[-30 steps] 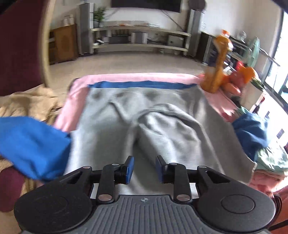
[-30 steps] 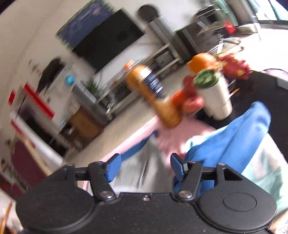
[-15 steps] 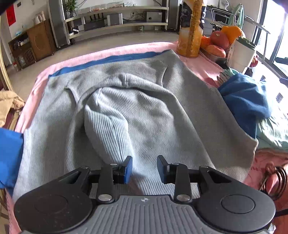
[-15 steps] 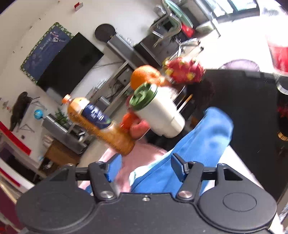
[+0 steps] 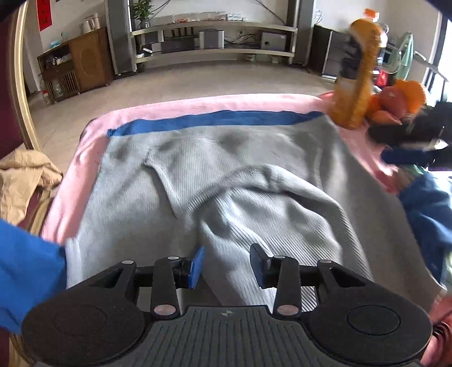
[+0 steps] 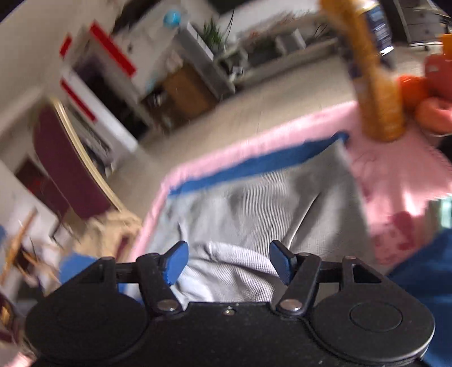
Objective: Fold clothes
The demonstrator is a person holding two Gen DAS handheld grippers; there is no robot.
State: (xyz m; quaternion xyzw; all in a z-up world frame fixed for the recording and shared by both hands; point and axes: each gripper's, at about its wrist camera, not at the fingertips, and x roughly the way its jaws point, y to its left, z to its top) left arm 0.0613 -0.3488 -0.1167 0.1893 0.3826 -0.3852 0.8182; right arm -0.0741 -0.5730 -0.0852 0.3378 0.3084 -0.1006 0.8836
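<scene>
Grey ribbed knit sweater [image 5: 214,175] lies spread on the pink-covered worktop [image 5: 175,106], far hem at the far edge, a sleeve bunched mid-body. My left fingers [image 5: 201,264], just opened wider, and right fingers [image 6: 177,261] hover spread above it, pinching nothing, ready to grab.

No lettering is legible anywhere. The orange bottle [image 6: 375,82] carries a dark blue label, its print blurred. A red hanging strip [image 5: 44,14] on the wall bears unreadable marks.
</scene>
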